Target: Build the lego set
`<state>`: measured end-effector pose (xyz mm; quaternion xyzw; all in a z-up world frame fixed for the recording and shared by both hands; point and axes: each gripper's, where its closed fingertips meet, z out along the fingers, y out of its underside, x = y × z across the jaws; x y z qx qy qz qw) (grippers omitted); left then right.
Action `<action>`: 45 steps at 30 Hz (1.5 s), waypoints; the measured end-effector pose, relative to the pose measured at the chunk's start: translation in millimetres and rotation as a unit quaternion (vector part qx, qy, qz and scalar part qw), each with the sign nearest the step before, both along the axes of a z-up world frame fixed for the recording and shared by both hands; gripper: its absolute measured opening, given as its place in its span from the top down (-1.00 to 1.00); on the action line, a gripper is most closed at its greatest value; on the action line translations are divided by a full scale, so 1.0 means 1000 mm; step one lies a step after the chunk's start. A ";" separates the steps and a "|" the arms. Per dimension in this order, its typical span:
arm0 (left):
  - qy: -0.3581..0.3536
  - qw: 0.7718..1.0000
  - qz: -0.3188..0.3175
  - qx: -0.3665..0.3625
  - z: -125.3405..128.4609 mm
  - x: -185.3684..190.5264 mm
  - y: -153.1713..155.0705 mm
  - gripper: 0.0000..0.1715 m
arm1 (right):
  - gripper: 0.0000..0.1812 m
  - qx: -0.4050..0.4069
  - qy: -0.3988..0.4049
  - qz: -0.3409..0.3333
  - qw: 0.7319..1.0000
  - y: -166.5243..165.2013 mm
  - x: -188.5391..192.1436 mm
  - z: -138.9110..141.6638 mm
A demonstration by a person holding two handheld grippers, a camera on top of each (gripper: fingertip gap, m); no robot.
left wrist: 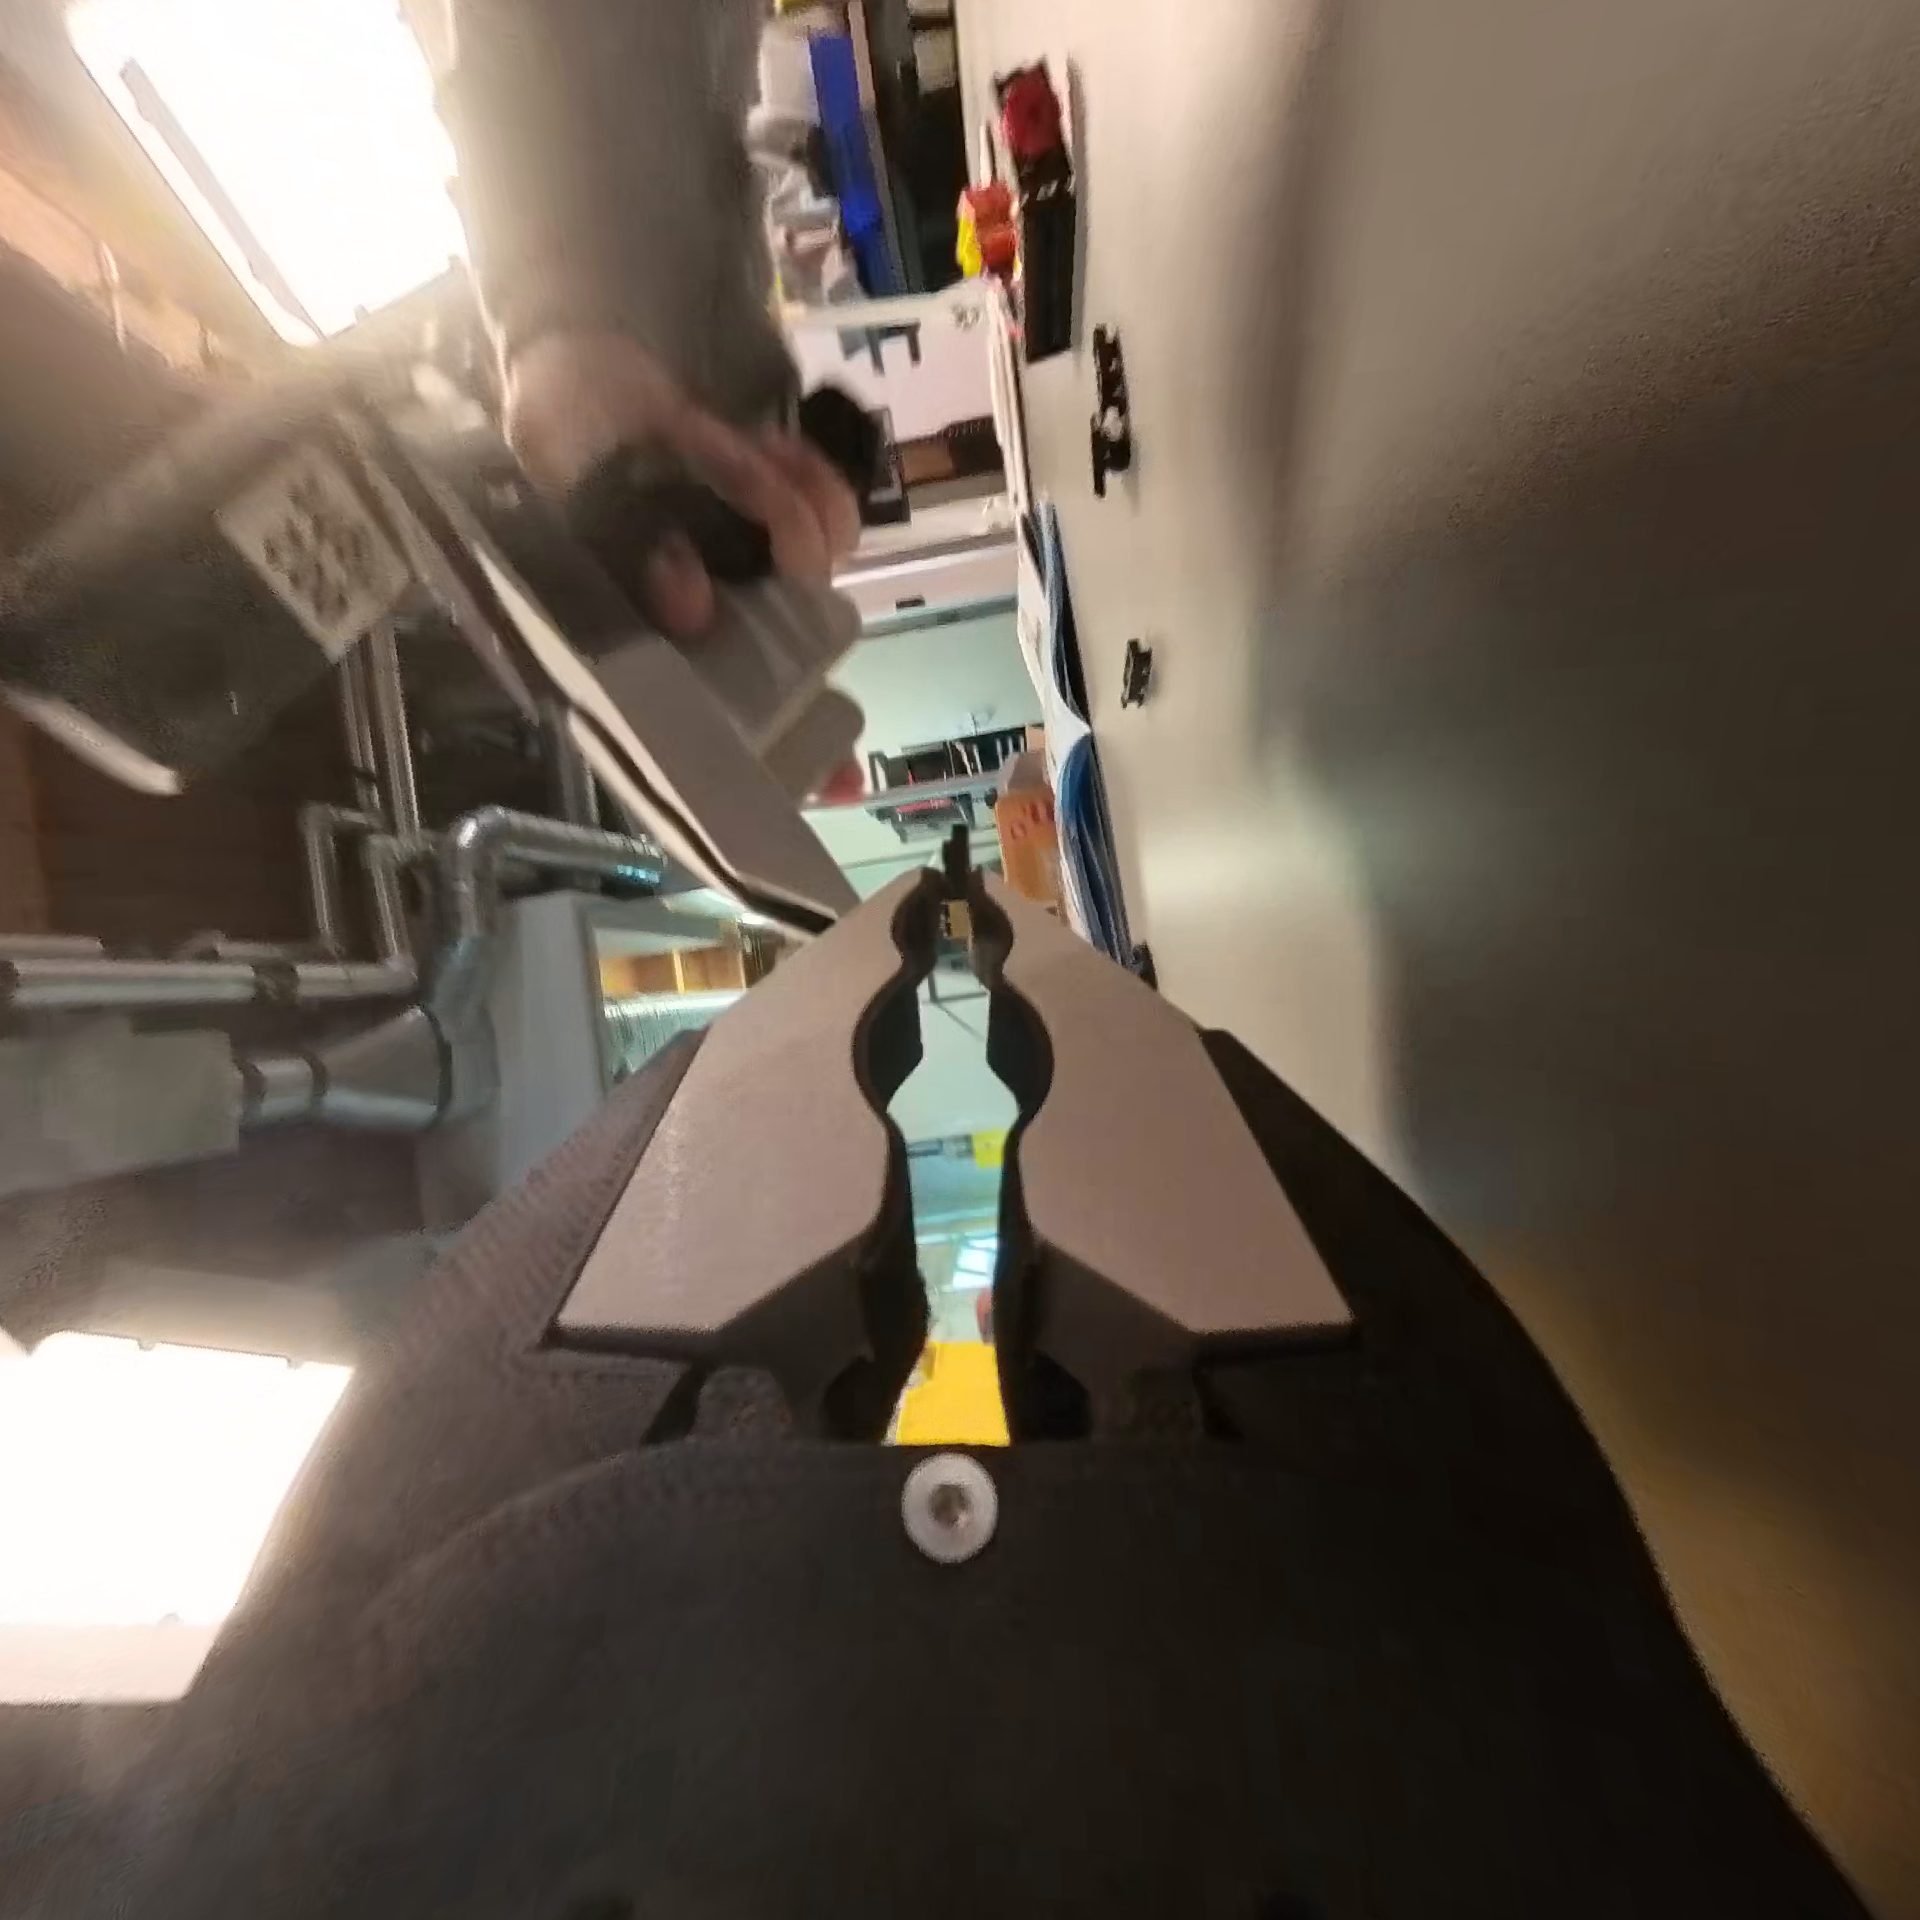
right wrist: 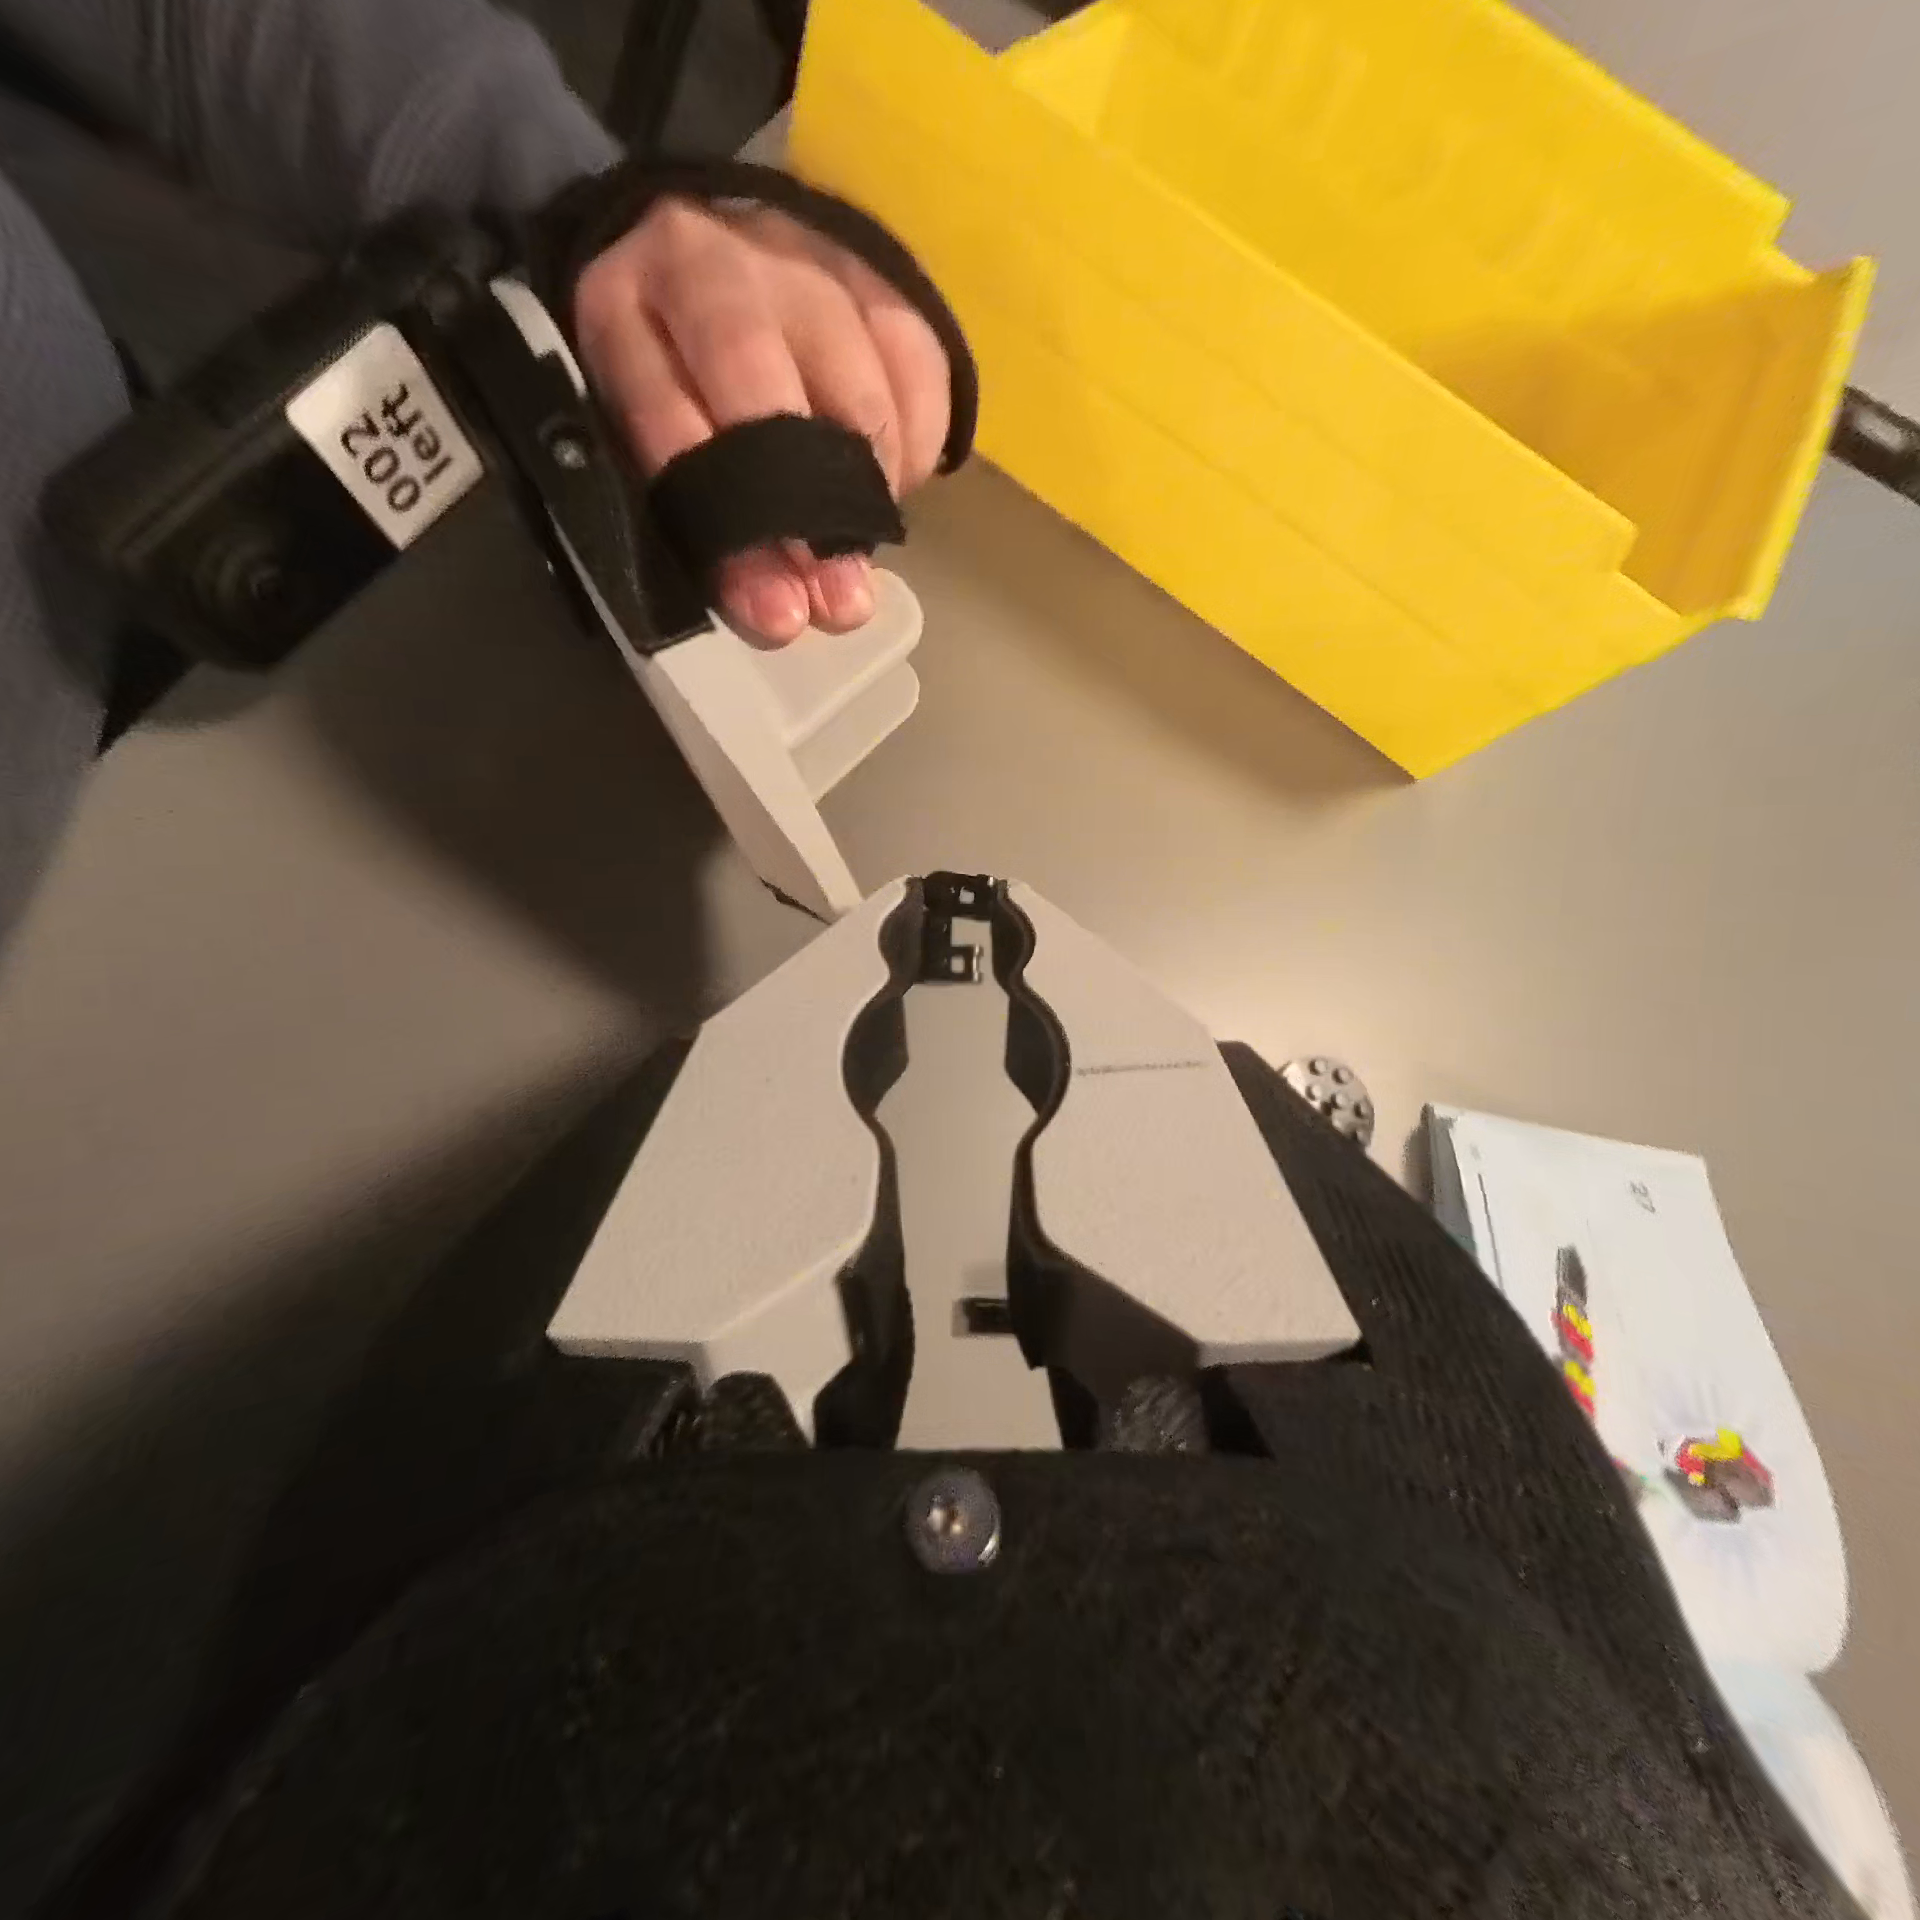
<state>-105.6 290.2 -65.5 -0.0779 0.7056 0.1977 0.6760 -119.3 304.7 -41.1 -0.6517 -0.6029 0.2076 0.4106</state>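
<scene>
My left gripper (left wrist: pixel 954 896) is shut on a small black lego piece (left wrist: pixel 956 862) with a tan part, which sticks out past the tips. My right gripper (right wrist: pixel 961 902) is shut on a small black lego piece (right wrist: pixel 958 930) held above the table. The two grippers meet tip to tip. The right gripper (left wrist: pixel 790 883) comes in blurred from the upper left in the left wrist view. The left gripper (right wrist: pixel 821 894), held by a hand with a black strap, reaches in from the upper left in the right wrist view. I cannot tell whether the two pieces touch.
A yellow bin (right wrist: pixel 1351 395) stands on the beige table (right wrist: pixel 1195 831) behind the grippers. An open instruction booklet (right wrist: pixel 1621 1351) and a grey round lego piece (right wrist: pixel 1330 1096) lie at the right. A black lego assembly (left wrist: pixel 1112 410), a small black piece (left wrist: pixel 1140 673) and red pieces (left wrist: pixel 1029 114) lie farther off. The grippers are tip to tip, or close to it.
</scene>
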 end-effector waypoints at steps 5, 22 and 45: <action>0.001 1.000 -0.009 0.013 0.000 0.001 -0.005 0.96 | 0.88 -0.024 -0.052 0.039 0.998 -0.004 -0.003 -0.010; -0.003 1.000 -0.013 0.027 0.002 0.000 -0.009 0.96 | 0.87 -0.011 -0.093 0.057 0.994 -0.010 0.002 -0.017; -0.009 0.999 -0.002 -0.034 0.002 -0.001 -0.004 0.96 | 0.63 0.563 -0.202 0.050 0.800 -0.007 0.000 -0.028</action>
